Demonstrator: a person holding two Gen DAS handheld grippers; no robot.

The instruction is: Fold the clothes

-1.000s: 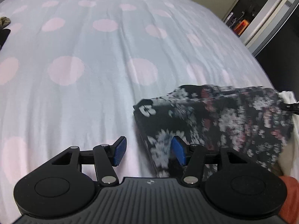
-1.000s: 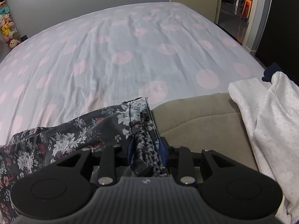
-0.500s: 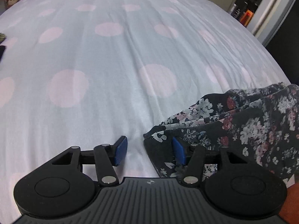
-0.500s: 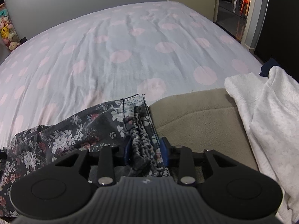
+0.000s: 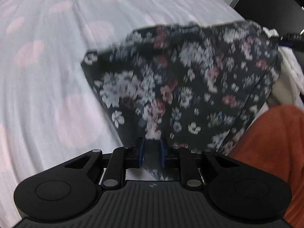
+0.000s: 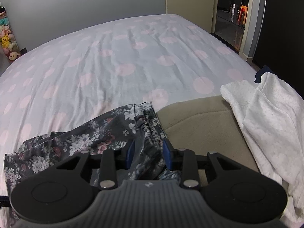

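A dark floral garment (image 5: 190, 76) lies on the bed, blurred and stretched wide in the left wrist view. My left gripper (image 5: 151, 152) has its jaws closing, and the blue pads pinch a fold at the garment's near edge. In the right wrist view the same floral garment (image 6: 85, 142) trails off to the left. My right gripper (image 6: 148, 154) is shut on its gathered elastic waistband (image 6: 150, 131), which bunches between the blue pads.
The bed sheet (image 6: 114, 57) is pale with pink dots and stretches far ahead. A tan fleece (image 6: 199, 125) and a white fleecy garment (image 6: 266, 117) lie right of my right gripper. An orange-red cloth (image 5: 271, 142) sits at the left view's lower right. Plush toys (image 6: 7, 39) stand far left.
My left gripper moved over the garment's edge and its wide-apart jaws narrowed onto the fabric, which now fills the view. The right gripper kept its hold on the waistband.
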